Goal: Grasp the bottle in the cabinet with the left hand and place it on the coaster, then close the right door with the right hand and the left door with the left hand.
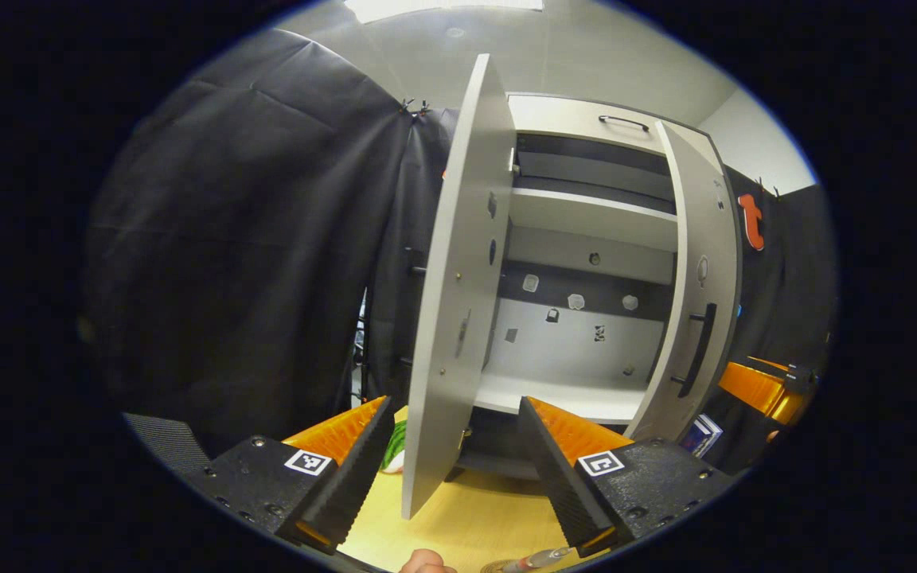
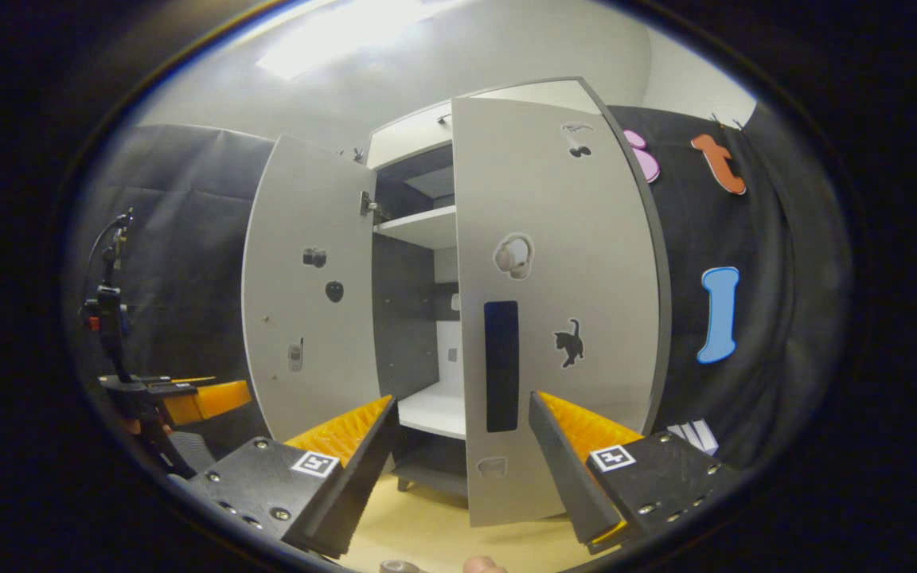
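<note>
Ridged wedge fingers of the left gripper [image 1: 454, 469] stand wide apart at the bottom of the left gripper view, holding nothing. Between the jaws rises the thin edge of the left door [image 1: 458, 278], a flat pale panel swung out edge-on toward the camera, its bottom corner over the smooth wooden surface [image 1: 474, 517]. Beyond the jaws and to their right the cabinet [image 1: 578, 334] is open: pale shelves, a darker back wall, small stickers. Past the right finger stands the right door [image 1: 701, 270], partly open, with a dark bar handle [image 1: 697, 350]. Just below the jaws, at the bottom rim, a slim cap of the bottle [image 1: 538, 559] sits on a round coaster [image 1: 498, 567], beside a fingertip [image 1: 425, 562].

The right gripper [image 2: 458, 469] is likewise spread wide and empty. Between its jaws hangs the right door's face, flat and matte, with the handle and stickers; its lower edge ends above the surface. Left of the jaws the left door stands open, with a dark gap between the doors. Far left, the other gripper shows against the black cloth [image 2: 188, 207].
</note>
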Demonstrator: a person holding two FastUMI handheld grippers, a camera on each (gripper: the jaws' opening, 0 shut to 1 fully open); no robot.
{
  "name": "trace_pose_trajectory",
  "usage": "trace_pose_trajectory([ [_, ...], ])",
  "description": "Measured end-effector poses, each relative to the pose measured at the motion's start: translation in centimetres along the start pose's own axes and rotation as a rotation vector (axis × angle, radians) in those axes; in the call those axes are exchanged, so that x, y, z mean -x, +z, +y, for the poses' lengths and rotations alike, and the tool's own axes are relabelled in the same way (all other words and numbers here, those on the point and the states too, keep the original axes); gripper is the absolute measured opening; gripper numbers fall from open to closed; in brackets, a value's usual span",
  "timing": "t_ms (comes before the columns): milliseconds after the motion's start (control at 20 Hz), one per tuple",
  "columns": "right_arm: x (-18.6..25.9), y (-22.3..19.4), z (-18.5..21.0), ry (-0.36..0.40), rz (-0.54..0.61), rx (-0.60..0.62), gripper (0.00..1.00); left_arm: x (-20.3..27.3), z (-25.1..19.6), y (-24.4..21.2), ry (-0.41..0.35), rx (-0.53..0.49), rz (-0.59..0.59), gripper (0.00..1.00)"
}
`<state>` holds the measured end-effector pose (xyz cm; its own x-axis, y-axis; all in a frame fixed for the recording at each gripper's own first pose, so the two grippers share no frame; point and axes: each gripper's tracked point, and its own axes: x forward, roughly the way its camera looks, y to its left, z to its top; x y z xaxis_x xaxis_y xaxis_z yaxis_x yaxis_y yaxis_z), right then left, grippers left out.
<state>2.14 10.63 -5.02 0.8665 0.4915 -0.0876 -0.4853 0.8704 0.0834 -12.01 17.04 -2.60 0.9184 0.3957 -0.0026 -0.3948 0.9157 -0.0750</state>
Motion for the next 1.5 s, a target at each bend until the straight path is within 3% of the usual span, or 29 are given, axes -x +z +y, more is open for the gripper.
trace_pose_trajectory([
  [250, -0.1, -0.4, 0.3, -0.003, 0.008, 0.007, 0.99, -0.9, 4.7, 0.8, 0.124, -0.049, -0.028, 0.97],
  [400, 0.0, -0.5, -0.1, -0.023, 0.007, 0.014, 0.99, -2.3, 7.3, 1.4, 0.198, -0.069, -0.039, 0.92],
  [450, 0.0, -0.4, -0.4, -0.033, 0.004, 0.015, 0.99, -2.8, 7.7, 1.4, 0.206, -0.064, -0.036, 0.97],
  [800, 0.0, -0.9, -1.9, -0.094, 0.013, 0.007, 0.99, -5.3, 8.4, 0.0, 0.197, -0.080, -0.003, 0.93],
  [850, -0.1, -0.9, -1.9, -0.097, 0.012, 0.006, 0.99, -5.5, 8.5, -0.2, 0.192, -0.079, 0.001, 0.97],
  [900, -0.3, -0.9, -1.8, -0.099, 0.012, 0.005, 0.99, -5.6, 8.5, -0.4, 0.188, -0.074, 0.008, 0.93],
  [1150, -1.0, -1.2, -1.5, -0.093, 0.018, 0.009, 0.99, -6.3, 8.6, -1.9, 0.175, -0.040, 0.046, 0.96],
  [1400, -1.4, -1.7, -1.4, -0.094, 0.024, 0.002, 0.99, -6.0, 8.1, -3.0, 0.098, -0.070, 0.087, 0.92],
  [1500, -1.6, -1.7, -1.5, -0.092, 0.024, 0.000, 0.99, -6.0, 7.8, -3.0, 0.086, -0.092, 0.078, 0.96],
])
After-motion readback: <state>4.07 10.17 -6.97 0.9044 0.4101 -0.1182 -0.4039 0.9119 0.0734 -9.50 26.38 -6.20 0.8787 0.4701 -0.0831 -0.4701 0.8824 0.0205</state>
